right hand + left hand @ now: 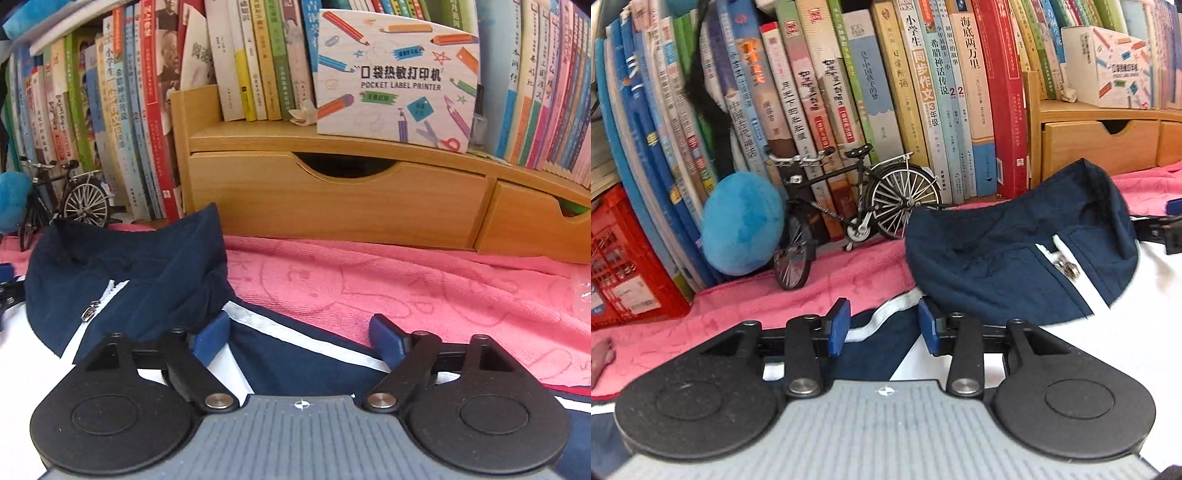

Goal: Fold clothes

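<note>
- The jacket (1015,258) lies flat on the pink cloth (849,280) that covers the worktop, directly under and ahead of both tongs.
- It is navy and white: a navy stand-up collar (122,266), rumpled and partly raised, a white body, and navy shoulder panels edged with a pale stripe (295,332).
- The zip is done up to the base of the collar, and its metal puller (1070,269) rests on the white zip band, ahead and to the right of the left tongs.
- The left tongs (882,325) stand moderately apart, blue pads on either side of the striped shoulder seam, with nothing pinched between them.
- The right tongs (299,336) are spread wide over the other navy shoulder, also gripping nothing; the collar sits ahead and to their left.
- Beyond the left tongs, a model bicycle (849,206) and a blue plush ball (742,225) stand against a row of books (886,92).
- Beyond the right tongs is a wooden drawer unit (340,199) carrying a label printer box (395,81).
</note>
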A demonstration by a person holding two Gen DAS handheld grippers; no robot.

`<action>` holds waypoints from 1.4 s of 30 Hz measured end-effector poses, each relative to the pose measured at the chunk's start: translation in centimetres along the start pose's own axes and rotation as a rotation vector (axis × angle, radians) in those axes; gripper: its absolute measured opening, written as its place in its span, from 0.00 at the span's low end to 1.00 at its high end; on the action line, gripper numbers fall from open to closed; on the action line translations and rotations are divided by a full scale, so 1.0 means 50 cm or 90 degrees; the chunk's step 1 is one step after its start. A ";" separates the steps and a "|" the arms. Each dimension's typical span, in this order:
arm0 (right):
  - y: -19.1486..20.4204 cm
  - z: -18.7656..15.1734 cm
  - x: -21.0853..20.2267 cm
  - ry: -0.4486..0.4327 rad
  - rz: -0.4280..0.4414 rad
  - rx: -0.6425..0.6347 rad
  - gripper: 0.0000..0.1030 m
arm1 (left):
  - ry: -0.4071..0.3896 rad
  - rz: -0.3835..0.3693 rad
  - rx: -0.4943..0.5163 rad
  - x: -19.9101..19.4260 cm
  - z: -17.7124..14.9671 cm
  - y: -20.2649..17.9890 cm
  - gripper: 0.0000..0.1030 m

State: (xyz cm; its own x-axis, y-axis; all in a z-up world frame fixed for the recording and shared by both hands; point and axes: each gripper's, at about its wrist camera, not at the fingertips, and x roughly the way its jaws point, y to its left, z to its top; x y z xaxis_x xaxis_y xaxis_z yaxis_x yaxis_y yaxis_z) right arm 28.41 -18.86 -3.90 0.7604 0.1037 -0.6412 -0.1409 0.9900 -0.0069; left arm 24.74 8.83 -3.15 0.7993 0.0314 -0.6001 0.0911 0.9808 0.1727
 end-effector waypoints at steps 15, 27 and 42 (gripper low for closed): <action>0.082 0.016 -0.115 -0.030 -0.053 -0.028 0.85 | -0.032 0.272 -0.377 -0.338 -0.246 0.509 0.72; 0.439 -0.016 -0.175 0.015 0.245 -0.207 0.68 | -0.005 0.373 -0.635 -0.279 -0.338 0.745 0.02; 0.462 -0.027 -0.084 0.000 0.198 -0.148 0.61 | 0.027 0.517 -0.377 -0.206 -0.279 0.723 0.12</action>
State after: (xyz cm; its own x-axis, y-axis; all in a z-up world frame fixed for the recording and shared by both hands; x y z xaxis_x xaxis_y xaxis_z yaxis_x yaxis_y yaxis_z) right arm 21.11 3.46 -2.37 0.6585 0.3957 -0.6402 -0.5051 0.8629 0.0138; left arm 11.50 46.66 -1.62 0.4647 0.7292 -0.5024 -0.7920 0.5960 0.1325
